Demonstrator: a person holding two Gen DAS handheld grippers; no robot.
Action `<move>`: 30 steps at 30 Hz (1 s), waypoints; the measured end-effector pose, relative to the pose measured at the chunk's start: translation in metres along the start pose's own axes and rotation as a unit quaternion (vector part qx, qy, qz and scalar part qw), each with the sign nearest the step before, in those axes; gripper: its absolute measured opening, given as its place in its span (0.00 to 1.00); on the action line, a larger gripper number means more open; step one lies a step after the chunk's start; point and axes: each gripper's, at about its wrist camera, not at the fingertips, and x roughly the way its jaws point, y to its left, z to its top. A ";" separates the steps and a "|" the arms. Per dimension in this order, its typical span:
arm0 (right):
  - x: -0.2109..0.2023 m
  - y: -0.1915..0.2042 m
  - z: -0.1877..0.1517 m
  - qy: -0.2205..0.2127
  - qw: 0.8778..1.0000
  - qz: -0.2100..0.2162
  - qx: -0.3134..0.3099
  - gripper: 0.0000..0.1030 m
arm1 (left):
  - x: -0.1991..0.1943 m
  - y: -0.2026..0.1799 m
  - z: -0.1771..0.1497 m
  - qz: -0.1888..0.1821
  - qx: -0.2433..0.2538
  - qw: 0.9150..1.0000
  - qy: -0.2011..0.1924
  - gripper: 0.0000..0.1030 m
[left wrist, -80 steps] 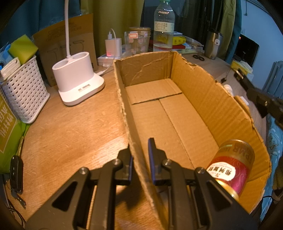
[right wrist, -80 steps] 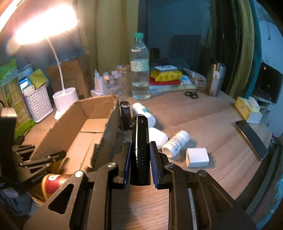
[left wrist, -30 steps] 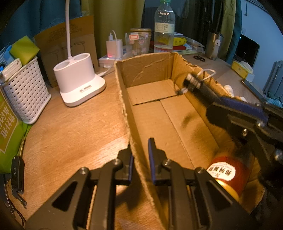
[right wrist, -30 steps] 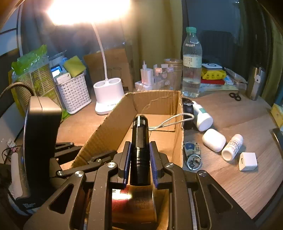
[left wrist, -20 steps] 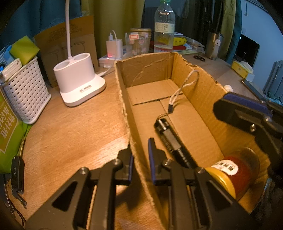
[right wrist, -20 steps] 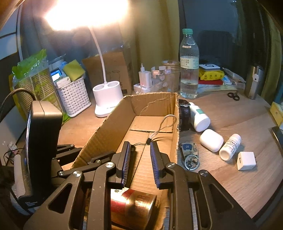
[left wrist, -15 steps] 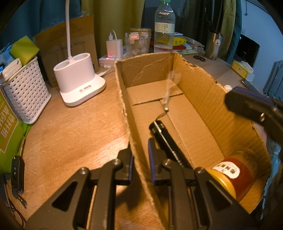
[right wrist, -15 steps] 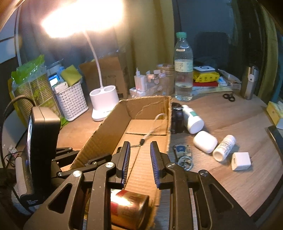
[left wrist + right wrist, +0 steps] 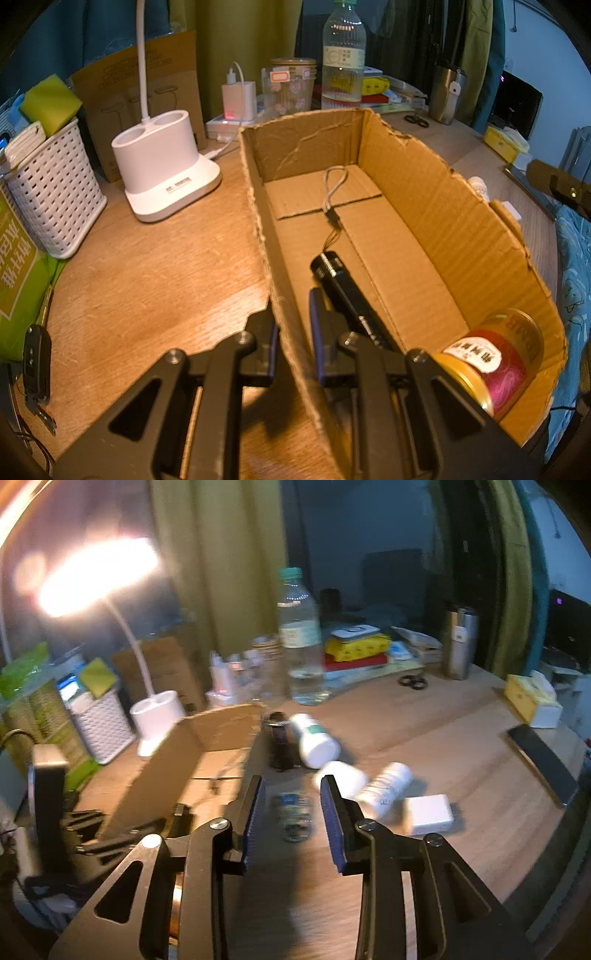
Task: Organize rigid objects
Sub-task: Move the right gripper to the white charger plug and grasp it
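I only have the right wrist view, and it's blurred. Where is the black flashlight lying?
Observer: The black flashlight lies flat on the floor of the cardboard box, close to one long wall.
Operator: And its strap?
Observer: The strap trails from the flashlight's far end toward the box's far wall, and all of it is inside.
Operator: Anything else in there?
Observer: A red and gold can lies on its side in the near corner, against the opposite long wall.
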 end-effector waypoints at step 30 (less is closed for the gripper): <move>0.044 -0.090 -0.026 0.044 0.992 -0.109 0.054 0.75 | -0.001 0.000 0.000 0.000 0.000 1.000 0.000 0.15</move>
